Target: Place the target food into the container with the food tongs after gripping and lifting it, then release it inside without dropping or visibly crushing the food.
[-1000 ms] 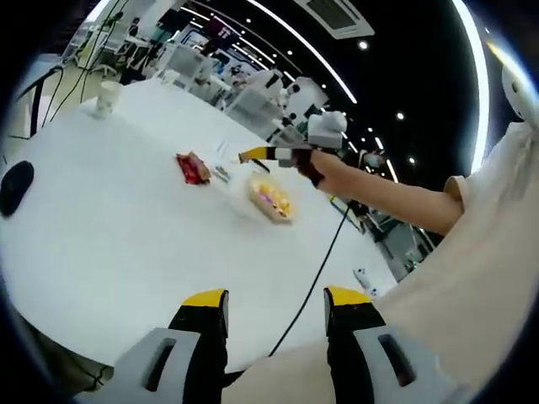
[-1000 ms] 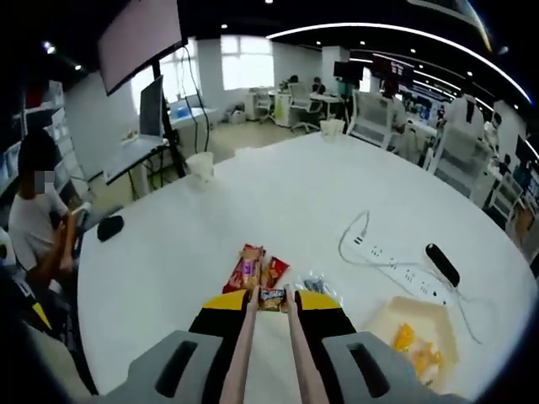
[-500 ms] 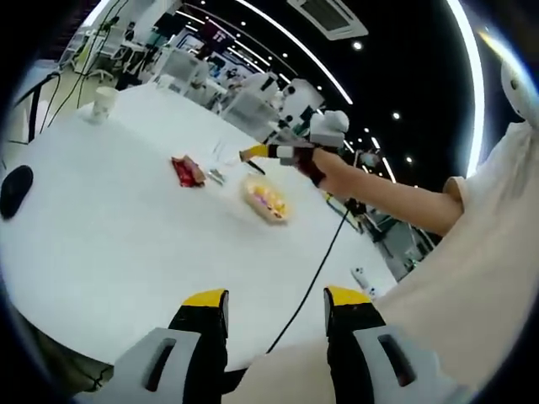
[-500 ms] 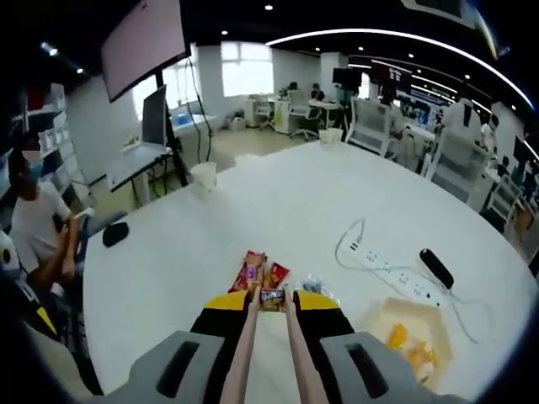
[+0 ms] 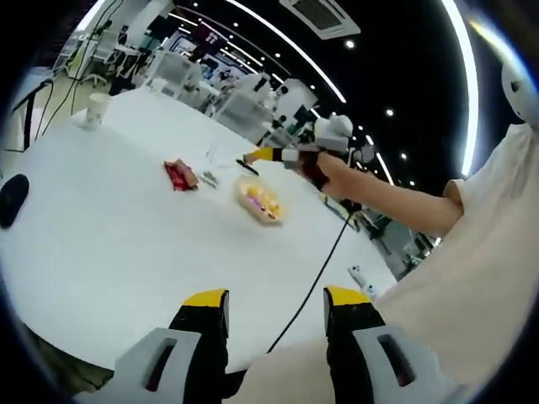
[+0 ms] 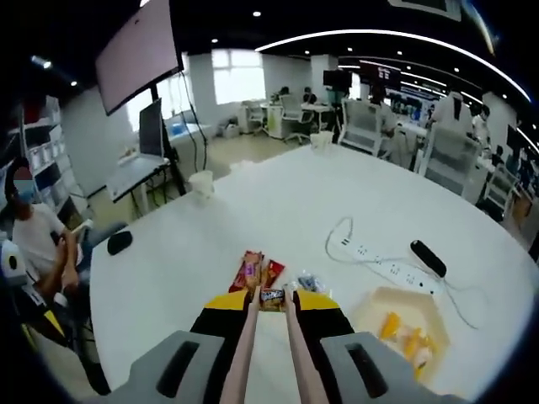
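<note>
Carrying snack: left gripper [image 5: 275, 307] jaws wide, empty, idle near table [image 6: 278, 198] edge | right gripper [image 6: 271, 296] clamps tongs [image 6: 268, 353] holding small snack pack [image 6: 271, 295], lifted | container [image 6: 404, 330] right of it | left: move over, release inside.

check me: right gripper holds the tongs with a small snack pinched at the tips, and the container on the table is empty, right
Not quite: the container isn't empty. The right gripper view shows yellow and orange food pieces already in it. The rest holds: the right gripper is shut on the tongs, and a small snack sits pinched at their tips.
</note>
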### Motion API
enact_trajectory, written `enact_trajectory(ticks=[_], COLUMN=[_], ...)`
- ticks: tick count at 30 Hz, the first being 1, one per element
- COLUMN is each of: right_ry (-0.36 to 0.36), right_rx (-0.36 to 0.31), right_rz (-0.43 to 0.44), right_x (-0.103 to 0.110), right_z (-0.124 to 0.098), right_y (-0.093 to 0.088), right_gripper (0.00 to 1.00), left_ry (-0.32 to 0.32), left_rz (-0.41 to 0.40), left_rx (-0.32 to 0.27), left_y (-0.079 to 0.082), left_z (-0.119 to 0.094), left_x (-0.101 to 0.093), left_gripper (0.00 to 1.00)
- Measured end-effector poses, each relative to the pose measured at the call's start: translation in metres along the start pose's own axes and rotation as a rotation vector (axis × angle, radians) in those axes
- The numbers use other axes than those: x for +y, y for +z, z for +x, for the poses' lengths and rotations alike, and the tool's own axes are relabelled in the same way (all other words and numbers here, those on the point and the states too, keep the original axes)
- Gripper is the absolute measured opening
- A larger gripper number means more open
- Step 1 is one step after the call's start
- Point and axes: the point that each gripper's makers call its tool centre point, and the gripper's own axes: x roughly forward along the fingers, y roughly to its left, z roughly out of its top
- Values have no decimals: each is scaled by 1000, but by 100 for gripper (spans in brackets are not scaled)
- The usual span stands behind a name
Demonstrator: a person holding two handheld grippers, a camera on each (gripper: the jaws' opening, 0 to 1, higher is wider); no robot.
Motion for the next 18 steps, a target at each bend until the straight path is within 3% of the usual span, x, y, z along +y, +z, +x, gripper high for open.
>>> enact_trajectory(ticks=[18], right_ry=[-34], right_rx=[-72], right_rz=[82], right_x=[-21], right_z=[-37], right_y=[10], right_gripper=[19], left_ry=[-35], left_rz=[50], left_rx=[-3], left_y=[9], left_z=[10], left_x=[-10], left_gripper=[43])
